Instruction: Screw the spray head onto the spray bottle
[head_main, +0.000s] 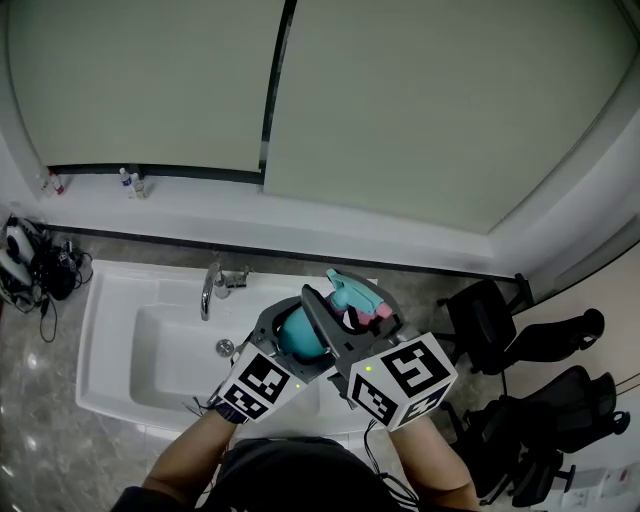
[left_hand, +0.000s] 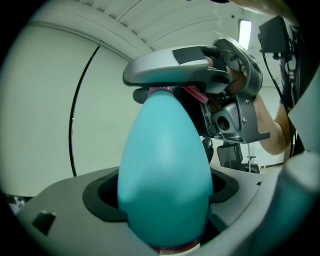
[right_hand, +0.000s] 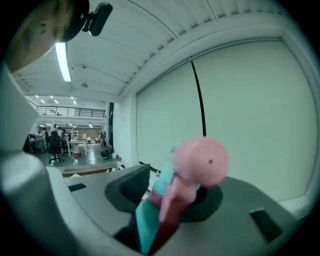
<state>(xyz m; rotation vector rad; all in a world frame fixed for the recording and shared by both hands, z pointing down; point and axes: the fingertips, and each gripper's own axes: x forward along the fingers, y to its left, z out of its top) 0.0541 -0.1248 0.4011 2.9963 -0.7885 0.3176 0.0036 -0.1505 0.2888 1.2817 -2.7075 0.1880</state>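
well, the teal egg-shaped plastic spray bottle (left_hand: 167, 170) is held upright in the air above the right side of the white rectangular sink (head_main: 110, 330). the left gripper (head_main: 288, 330) grips it round the belly, jaws closed firmly on it. on the bottle's neck sits the teal plastic spray head with the pink nozzle and trigger (right_hand: 194, 172), pinched between the closed jaws of the right gripper (head_main: 352, 318), which reaches over the bottle from the right. the head's dark pink collar (left_hand: 165, 91) meets the top of the bottle, but how far the thread has caught i cannot tell. to do this step well, i would judge the bottle should stay still and plumb in the left gripper while the right one turns the head about the bottle's own axis, pressing down only lightly so the thread does not cross. the bottle's rounded, smooth wall looks likely to slip or spin in the jaws, so short turns with a fresh hold each time seem safer than one long twist. the chrome tap (head_main: 207, 290) stands well apart to the left and should not interfere.
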